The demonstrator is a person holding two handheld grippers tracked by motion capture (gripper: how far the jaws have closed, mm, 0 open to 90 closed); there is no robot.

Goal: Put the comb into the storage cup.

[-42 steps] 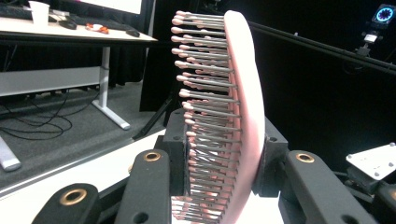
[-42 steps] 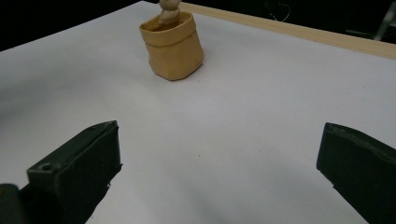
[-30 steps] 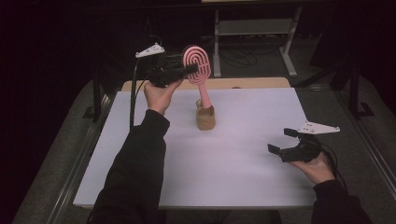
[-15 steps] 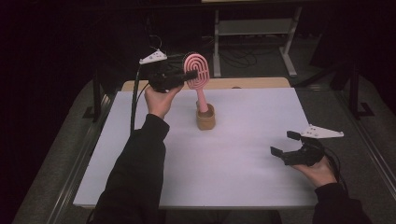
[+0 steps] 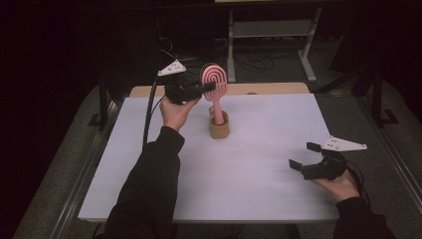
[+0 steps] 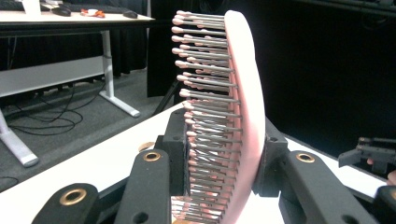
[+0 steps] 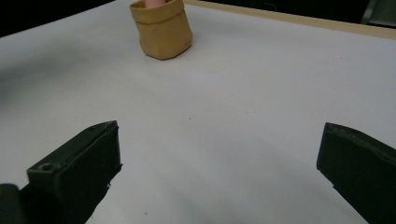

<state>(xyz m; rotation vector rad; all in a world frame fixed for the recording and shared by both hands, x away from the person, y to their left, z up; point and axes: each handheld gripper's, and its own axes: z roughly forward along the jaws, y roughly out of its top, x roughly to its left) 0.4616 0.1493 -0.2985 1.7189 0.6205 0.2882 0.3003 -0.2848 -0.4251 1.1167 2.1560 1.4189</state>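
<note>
Clamping the pink hairbrush (image 6: 243, 116), left gripper (image 5: 201, 89) jaws press its head.

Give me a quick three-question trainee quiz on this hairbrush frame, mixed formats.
1. True or false: the left gripper is shut on the head of the pink hairbrush.
2. Where does the hairbrush handle end? A) flat on the white table B) inside the small tan pouch C) between the right gripper's fingers
3. In a word, how do the fingers of the right gripper stand?

Key
1. True: in the left gripper view its fingers clamp the brush head on both sides.
2. B
3. Open, with nothing between them but bare table.
</note>
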